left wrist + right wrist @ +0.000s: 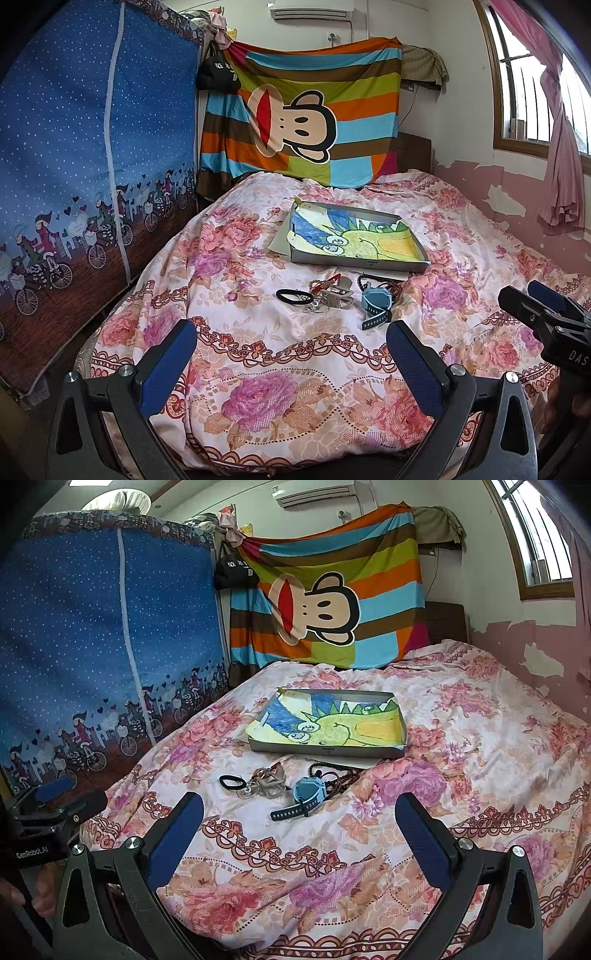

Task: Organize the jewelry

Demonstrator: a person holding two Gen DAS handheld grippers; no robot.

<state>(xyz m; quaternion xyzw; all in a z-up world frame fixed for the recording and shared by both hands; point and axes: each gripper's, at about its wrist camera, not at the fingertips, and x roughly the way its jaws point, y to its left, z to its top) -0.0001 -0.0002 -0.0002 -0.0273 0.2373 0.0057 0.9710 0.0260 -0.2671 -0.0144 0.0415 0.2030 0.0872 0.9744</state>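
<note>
A small heap of jewelry lies on the floral bedspread: a black hair tie (pixel 291 295) (pixel 232 782), a beige hair clip with a red-and-gold charm (pixel 334 293) (pixel 271 781), a blue watch (pixel 376 302) (pixel 308 795) and a dark bead necklace (pixel 388 286) (pixel 338 775). Behind them sits a shallow grey box (pixel 354 260) (pixel 325 751) lined with a crayon drawing. My left gripper (pixel 293 354) hovers open, short of the heap. My right gripper (pixel 299 830) is open too, near the watch strap. Neither holds anything.
A blue fabric wardrobe (pixel 74 166) stands along the bed's left side. A striped monkey sheet (pixel 306 110) hangs behind the bed. A peeling pink wall (pixel 517 192) and a curtained window are to the right. The bedspread (pixel 295 398) is rumpled.
</note>
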